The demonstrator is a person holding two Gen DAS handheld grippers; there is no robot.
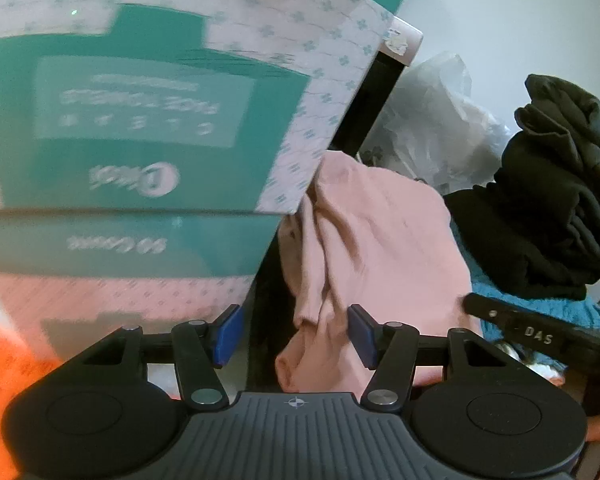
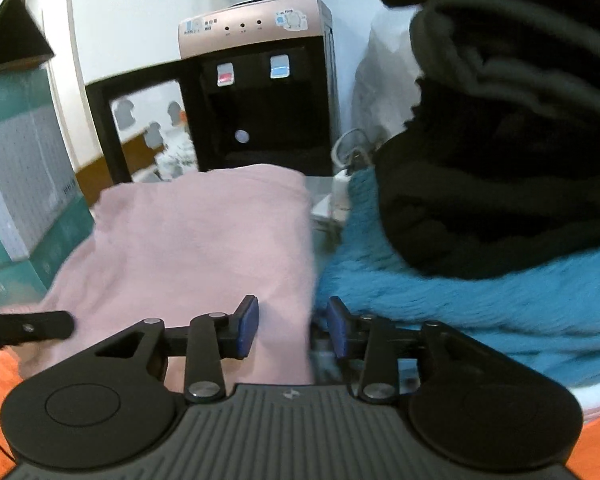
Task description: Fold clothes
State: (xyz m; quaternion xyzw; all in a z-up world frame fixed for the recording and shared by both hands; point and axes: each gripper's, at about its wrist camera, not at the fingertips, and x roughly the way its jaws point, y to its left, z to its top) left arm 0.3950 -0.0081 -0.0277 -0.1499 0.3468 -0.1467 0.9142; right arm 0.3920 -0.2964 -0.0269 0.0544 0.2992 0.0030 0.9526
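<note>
From the left wrist, the left gripper (image 1: 296, 336) stands fairly wide, its blue pads (image 1: 229, 334) either side of a bunched fold of the soft pink knit garment (image 1: 380, 240) at lower centre, not pressing it. The garment fills the middle of the frame, crumpled against the green and white patterned cardboard box (image 1: 140, 140) at the left. What the box holds cannot be seen. At right a pile of black clothes (image 1: 552, 200) sits on a fuzzy blue garment (image 1: 540, 304).

From the right wrist, the right gripper (image 2: 292, 328) is parted too, straddling the pink garment's (image 2: 204, 240) right edge at lower centre without gripping. The cloth looks light, limp and slack; taking it at an edge or corner seems best. The pink water dispenser (image 2: 260, 80) stands at upper centre.
</note>
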